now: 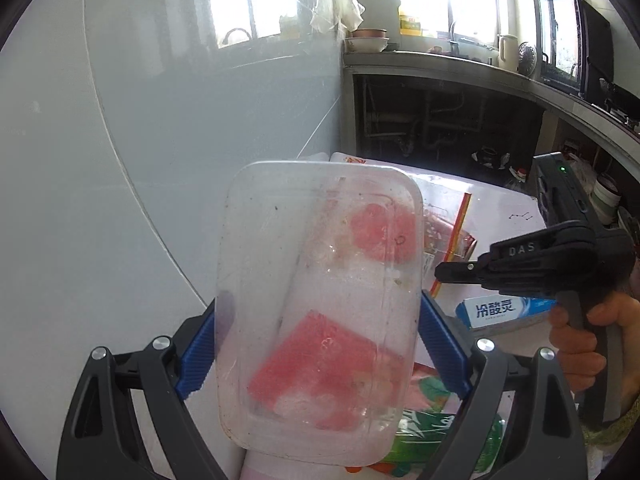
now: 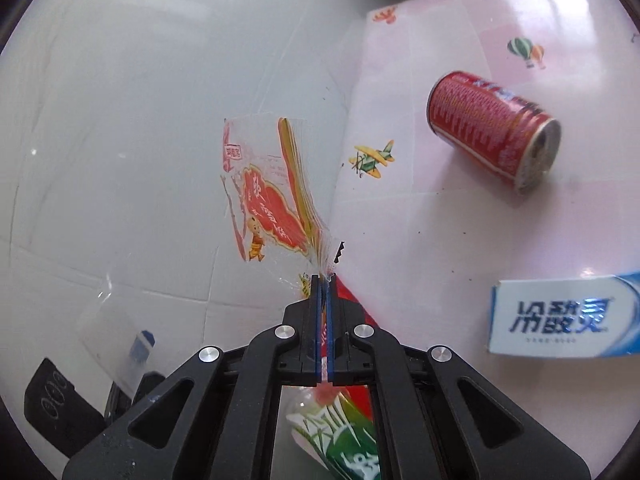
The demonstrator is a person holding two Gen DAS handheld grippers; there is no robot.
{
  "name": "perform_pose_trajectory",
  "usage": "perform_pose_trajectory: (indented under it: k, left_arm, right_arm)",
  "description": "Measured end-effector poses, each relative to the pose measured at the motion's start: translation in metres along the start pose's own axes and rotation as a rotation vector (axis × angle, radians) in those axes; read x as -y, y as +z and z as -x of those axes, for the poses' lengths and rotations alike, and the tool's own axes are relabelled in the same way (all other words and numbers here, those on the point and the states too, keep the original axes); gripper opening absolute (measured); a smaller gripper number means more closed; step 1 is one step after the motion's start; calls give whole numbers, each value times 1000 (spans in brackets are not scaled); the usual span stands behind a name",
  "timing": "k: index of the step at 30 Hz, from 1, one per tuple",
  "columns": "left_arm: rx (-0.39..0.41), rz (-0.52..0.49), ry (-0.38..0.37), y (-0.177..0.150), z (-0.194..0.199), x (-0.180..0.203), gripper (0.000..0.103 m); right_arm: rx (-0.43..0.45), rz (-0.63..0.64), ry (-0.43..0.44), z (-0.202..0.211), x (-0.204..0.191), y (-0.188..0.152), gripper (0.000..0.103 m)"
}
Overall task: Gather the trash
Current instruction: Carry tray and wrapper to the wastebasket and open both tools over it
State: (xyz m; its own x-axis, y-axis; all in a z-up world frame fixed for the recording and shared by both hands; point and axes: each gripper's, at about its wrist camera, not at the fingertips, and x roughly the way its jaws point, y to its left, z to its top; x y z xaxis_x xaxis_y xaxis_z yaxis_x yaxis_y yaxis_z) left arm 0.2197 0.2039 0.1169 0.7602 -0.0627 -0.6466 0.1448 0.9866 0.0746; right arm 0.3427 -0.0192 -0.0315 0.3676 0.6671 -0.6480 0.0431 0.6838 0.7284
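Left gripper (image 1: 318, 320): clamped on clear food box (image 1: 316, 304).
Right gripper (image 2: 323, 280): pinching snack wrapper (image 2: 264, 192) — lifted.
Next: probably wrapper into box — align first.

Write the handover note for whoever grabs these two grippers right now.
Left gripper: shut on the clear plastic container, held up off the table.
Right gripper: shut on the clear snack wrapper, lifted past the table edge.
Still lying on the pink table: red can on its side, toothpaste box, green wrapper.
No bin in view; nothing shows as dropped off yet.
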Motion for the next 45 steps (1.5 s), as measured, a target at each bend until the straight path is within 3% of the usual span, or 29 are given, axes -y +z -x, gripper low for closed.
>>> perform_pose_trajectory:
  k: [2, 3, 8, 9, 12, 19, 27, 37, 41, 45]
  left_arm:
    - [17, 12, -28, -6, 12, 10, 88]
    - [23, 17, -49, -10, 18, 16, 88]
    - [61, 25, -154, -30, 45, 55, 88]
    - [70, 28, -175, -33, 49, 62, 88]
    - [105, 35, -241, -43, 61, 84, 88]
    - [114, 3, -340, -61, 75, 144, 88]
    - [63, -63, -490, -60, 72, 217, 88]
    - [-7, -266, -692, -40, 59, 360, 88]
    - [-105, -362, -770, -39, 41, 433, 88]
    - [-234, -466, -797, -54, 9, 513, 88]
  right_arm:
    - [37, 29, 5, 29, 6, -17, 0]
    - [57, 29, 9, 30, 3, 3, 0]
    - [168, 53, -13, 94, 24, -39, 0]
    - [157, 61, -38, 105, 32, -47, 0]
    - [208, 15, -59, 116, 45, -62, 0]
    - [306, -96, -83, 198, 93, -111, 0]
    - [427, -168, -146, 293, 144, -155, 0]
    - [695, -434, -192, 393, 231, -214, 0]
    - [773, -593, -206, 418, 283, -247, 0]
    - [783, -757, -246, 415, 336, -272, 0]
